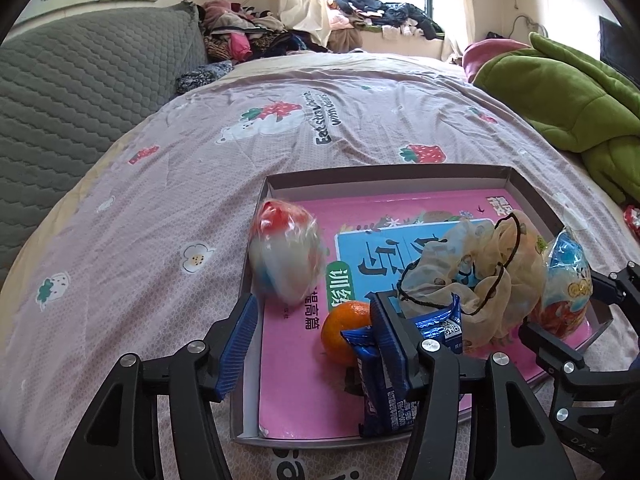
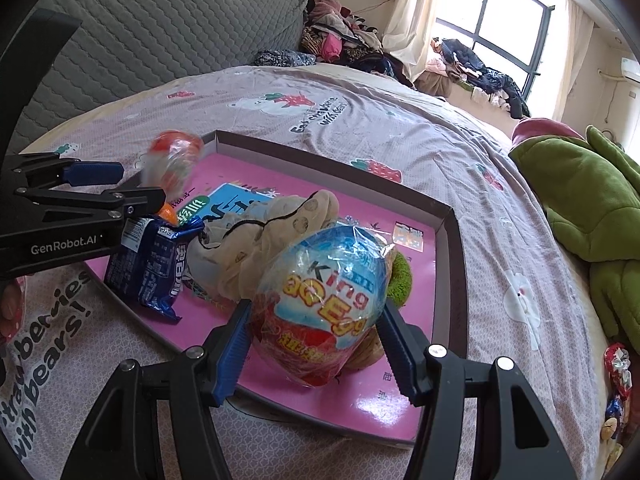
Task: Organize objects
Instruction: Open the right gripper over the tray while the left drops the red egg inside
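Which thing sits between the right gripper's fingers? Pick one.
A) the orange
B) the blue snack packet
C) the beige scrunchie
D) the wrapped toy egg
D: in the right wrist view the wrapped toy egg fills the gap between the two fingers of the right gripper, and both pads meet its wrapper.

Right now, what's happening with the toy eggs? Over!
Right gripper shut on blue egg, at tray. Left gripper open, red-and-white egg blurred just ahead, at tray's left edge. Scrunchie, snack packet crowd the tray.
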The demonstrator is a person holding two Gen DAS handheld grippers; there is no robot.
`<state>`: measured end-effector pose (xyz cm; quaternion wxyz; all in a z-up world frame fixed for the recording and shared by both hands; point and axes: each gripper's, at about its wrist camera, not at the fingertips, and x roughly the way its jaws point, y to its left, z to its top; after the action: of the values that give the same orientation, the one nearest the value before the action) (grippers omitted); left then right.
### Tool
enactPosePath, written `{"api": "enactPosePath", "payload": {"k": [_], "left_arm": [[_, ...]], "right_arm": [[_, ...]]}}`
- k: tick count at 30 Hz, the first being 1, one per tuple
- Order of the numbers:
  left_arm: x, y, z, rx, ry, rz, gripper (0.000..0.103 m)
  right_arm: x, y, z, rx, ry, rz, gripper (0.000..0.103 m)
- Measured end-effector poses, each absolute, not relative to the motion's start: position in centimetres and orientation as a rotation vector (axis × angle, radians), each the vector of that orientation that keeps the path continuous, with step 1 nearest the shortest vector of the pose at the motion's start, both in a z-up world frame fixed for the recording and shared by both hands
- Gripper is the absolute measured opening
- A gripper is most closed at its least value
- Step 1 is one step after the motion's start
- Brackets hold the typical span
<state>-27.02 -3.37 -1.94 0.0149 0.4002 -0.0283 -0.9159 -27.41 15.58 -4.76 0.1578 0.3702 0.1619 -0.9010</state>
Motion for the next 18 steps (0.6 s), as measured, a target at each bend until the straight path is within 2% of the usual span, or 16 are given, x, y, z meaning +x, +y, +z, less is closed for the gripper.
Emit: {"api": "enactPosePath", "payload": {"k": [8,18], "left_arm": [[-26.80,-3.69,-1.85,1.246,-0.066,-2.848,0.066],[-26.54,-3.91,-1.64,1.243,-0.067,-2.848,0.067]], "right_arm": [[-27.31,15.29,-5.00,1.070,0.491,-2.569,0.062],[-27.21,15.50,-4.56,1.063,0.461,-2.576,0.062]]}}
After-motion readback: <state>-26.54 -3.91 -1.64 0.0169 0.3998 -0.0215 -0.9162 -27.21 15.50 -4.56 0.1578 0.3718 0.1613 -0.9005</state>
